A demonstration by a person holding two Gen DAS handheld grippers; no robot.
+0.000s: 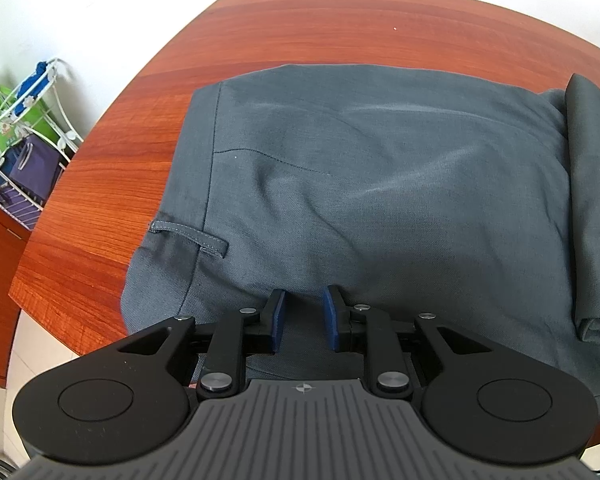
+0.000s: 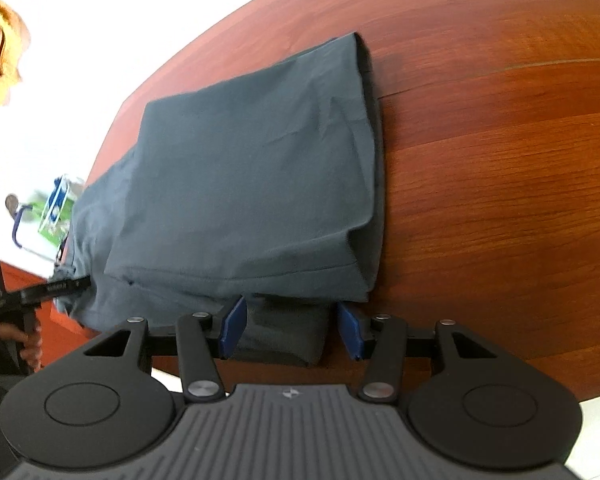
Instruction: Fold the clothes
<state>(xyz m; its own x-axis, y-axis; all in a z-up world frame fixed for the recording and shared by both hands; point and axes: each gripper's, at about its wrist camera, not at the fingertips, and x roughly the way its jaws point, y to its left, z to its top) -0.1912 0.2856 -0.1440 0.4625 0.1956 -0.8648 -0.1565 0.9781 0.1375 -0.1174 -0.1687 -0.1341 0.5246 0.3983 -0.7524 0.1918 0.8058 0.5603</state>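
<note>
Just in front of the left gripper (image 1: 305, 300) lie grey trousers (image 1: 380, 180), spread out on a red-brown wooden desk (image 1: 300, 24). The cloth runs right under this gripper and fills the small gap between its jaws. The jaws are close together, with dark cloth between the blue pads (image 1: 278, 320). I cannot tell if they are pinching the cloth or just sitting over it.

To the left of these jaws, a belt loop (image 1: 188, 236) lies at the waist end of the trousers. Far off to the left, past the desk edge, stands a white wire rack (image 1: 60, 104) with a green bag (image 1: 4, 124) and a purple bag (image 1: 36, 168) in it.

In front of the right gripper (image 2: 290, 312), the trouser legs are folded over into a thick pile. A folded bit of cloth sticks out between these jaws. The left blue pad is against the cloth. The right blue pad stands a little apart from it, with bare desk showing in the gap. So these jaws are loose and are not squeezing anything.

Far to the left of the right jaws, in the right wrist view, a person's hand (image 2: 28, 344) holds the handle of the left gripper. One black finger of it reaches to the bunched edge of the trousers.
</note>
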